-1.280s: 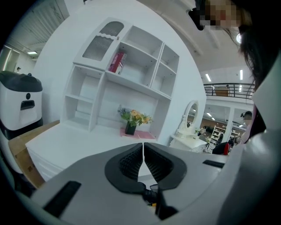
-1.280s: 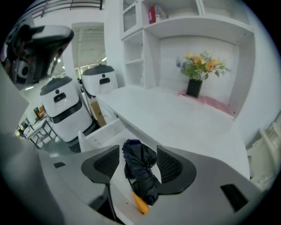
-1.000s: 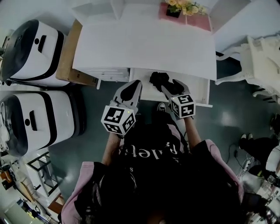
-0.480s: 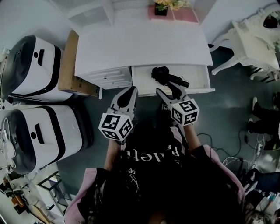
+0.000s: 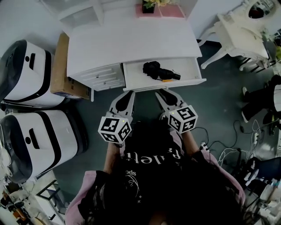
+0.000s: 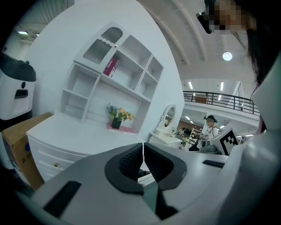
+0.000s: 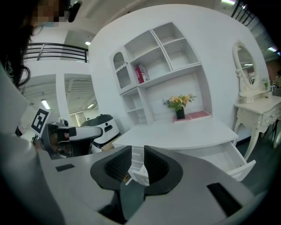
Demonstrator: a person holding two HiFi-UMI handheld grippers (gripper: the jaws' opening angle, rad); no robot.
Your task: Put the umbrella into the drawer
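The black folded umbrella point(image 5: 157, 71) lies inside the open white drawer point(image 5: 164, 85) of the desk, and neither gripper touches it. Both grippers hang in front of the drawer, on the person's side of its front edge. My left gripper point(image 5: 130, 94) is below the drawer's left end, and in the left gripper view its tips point(image 6: 142, 146) meet with nothing between them. My right gripper point(image 5: 166, 94) is below the drawer's middle. Its jaws point(image 7: 137, 151) are closing, a narrow gap remains, and nothing is held. The drawer point(image 7: 228, 160) shows at the right of the right gripper view.
The white desk top point(image 5: 131, 44) carries a flower pot point(image 5: 149, 6) at the back. Closed drawers point(image 5: 96, 77) sit left of the open one. Two white machines point(image 5: 26, 74) point(image 5: 39, 140) and a cardboard box point(image 5: 59, 66) stand to the left. A white chair point(image 5: 237, 35) and floor cables point(image 5: 219, 149) are to the right.
Both grippers have drawn back from the drawer toward the person. The right gripper has left the umbrella, which stays in the drawer, and its jaws have narrowed.
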